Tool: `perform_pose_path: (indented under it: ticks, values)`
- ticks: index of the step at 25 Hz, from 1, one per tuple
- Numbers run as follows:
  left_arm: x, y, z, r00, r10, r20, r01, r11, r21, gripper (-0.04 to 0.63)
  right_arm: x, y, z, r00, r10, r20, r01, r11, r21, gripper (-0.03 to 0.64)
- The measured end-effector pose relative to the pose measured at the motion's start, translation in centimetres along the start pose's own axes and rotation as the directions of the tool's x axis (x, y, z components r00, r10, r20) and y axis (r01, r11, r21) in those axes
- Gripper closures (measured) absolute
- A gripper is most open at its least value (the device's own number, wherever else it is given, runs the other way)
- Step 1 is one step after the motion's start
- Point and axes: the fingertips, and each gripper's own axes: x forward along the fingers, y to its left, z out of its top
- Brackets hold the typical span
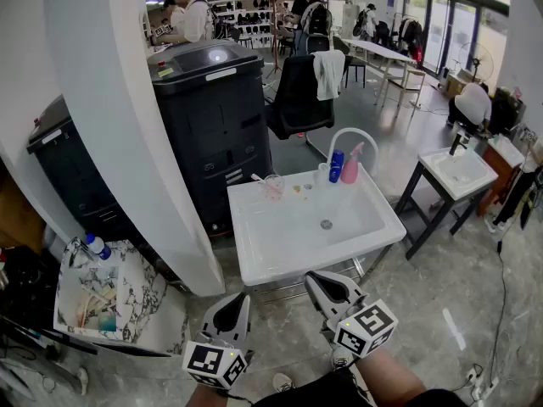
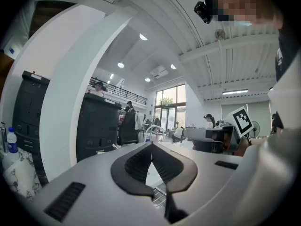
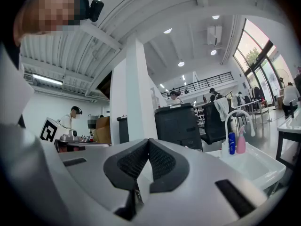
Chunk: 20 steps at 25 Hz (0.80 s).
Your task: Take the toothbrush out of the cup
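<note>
Left gripper [image 1: 233, 310]: jaws pressed together, nothing between them, held level just short of the near rim of the white rectangular basin sink [image 1: 254, 257]. Both grippers sit at the sink's 6 o'clock, well apart from the target. The small clear pink-tinted plastic cup [image 1: 273, 186] stands on the back ledge at about 11 o'clock. The thin pale toothbrush [image 1: 258, 178] leans out of it toward 10 o'clock. Right gripper [image 1: 327, 288]: likewise closed and empty. A blue bottle [image 1: 337, 165] and a pink spray bottle [image 1: 350, 167] stand at the ledge's 1 o'clock, by the white arched tap [image 1: 352, 134]. Risks, as judged: the cup looks light, so pulling the slanted brush sideways could tip or drag it. A narrow handle may slip from the pads. A wide reach could knock the bottles.
</note>
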Motion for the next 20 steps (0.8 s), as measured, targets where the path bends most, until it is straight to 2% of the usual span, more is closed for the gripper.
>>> perform_pose_path:
  ticks: [20]
  values:
    - [0.76,0.12,-0.98,1.000,-0.001,-0.015,0.001,1.000,0.020,0.575,-0.25,-0.30,-0.42,1.000,0.014,0.006,-0.014,1.000,-0.005,0.600]
